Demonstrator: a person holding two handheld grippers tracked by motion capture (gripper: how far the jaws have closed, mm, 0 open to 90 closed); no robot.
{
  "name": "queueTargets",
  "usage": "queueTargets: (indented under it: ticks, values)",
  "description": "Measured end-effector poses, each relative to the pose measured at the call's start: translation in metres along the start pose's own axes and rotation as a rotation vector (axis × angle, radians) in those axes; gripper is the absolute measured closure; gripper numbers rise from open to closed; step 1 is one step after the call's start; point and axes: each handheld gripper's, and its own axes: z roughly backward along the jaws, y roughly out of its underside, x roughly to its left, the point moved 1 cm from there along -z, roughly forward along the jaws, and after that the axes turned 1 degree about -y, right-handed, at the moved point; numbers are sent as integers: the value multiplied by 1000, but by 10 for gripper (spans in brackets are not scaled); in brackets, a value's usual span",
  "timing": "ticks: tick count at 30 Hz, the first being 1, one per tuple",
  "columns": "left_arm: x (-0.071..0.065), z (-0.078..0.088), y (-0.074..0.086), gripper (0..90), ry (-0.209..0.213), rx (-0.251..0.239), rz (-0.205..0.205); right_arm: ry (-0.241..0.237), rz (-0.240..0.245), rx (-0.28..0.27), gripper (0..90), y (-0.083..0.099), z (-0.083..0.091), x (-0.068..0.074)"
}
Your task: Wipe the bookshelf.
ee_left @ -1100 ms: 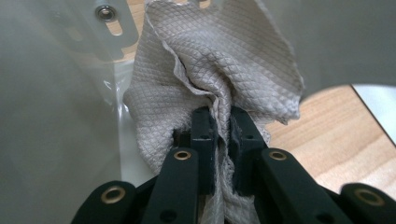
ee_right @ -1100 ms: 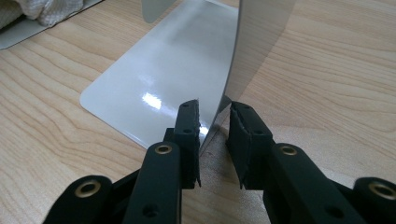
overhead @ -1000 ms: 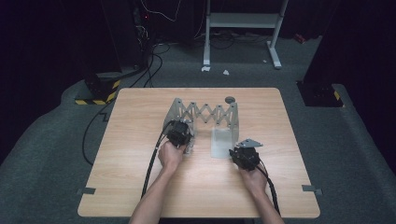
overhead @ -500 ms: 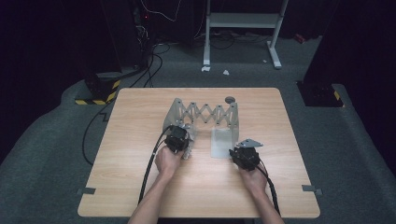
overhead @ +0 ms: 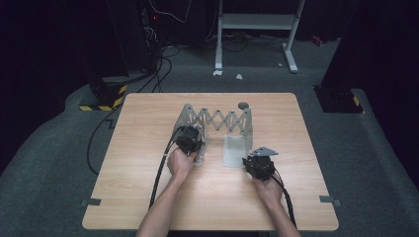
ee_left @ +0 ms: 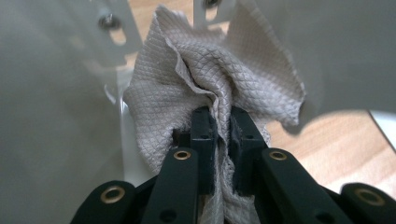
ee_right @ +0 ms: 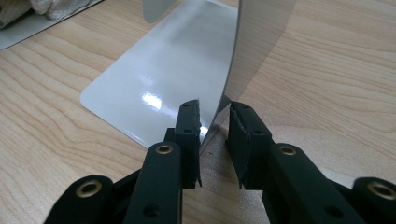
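Pale wooden table [overhead: 148, 163] sits mid-frame in the high view, on grey carpet with dark equipment behind. At its centre stands an expandable metal file rack [overhead: 217, 121], an accordion lattice joining upright end plates with flat bases. The left gripper [ee_left: 219, 123] is clenched on a beige quilted cloth [ee_left: 210, 79], bunched between its jaws and pushed into the rack's left compartment between the grey plates. The right gripper [ee_right: 213, 119], lower right of the rack, straddles the near edge of the rack's right upright plate [ee_right: 259, 32]; whether its pads press the metal cannot be told.
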Motion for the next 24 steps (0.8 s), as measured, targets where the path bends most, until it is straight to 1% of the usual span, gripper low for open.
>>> queueTargets:
  ticks: [1,3,6,9,11,14,16,20,24]
  values:
    - [-1,-1,-2,817,1,-3,1,0,0,0,741,0,0,0]
    - [-2,-3,-6,816,2,-7,-14,1,2,0,741,0,0,0]
    - [-4,-7,-10,816,3,-17,-22,0,0,0,741,0,0,0]
    - [-4,-11,-12,816,7,-22,-15,-1,-1,1,741,0,0,0]
    - [-2,-11,-12,816,7,-23,-17,-1,0,0,741,0,0,0]
    - [0,-10,-10,815,-8,-23,-16,-1,0,1,742,0,0,0]
    - [2,-8,-8,816,-29,-23,-17,-2,1,0,742,0,0,0]
    - [7,-2,-2,816,-63,-13,-38,-3,1,0,742,0,0,0]
    - [9,3,7,816,-68,-19,-30,-2,2,0,743,0,0,0]
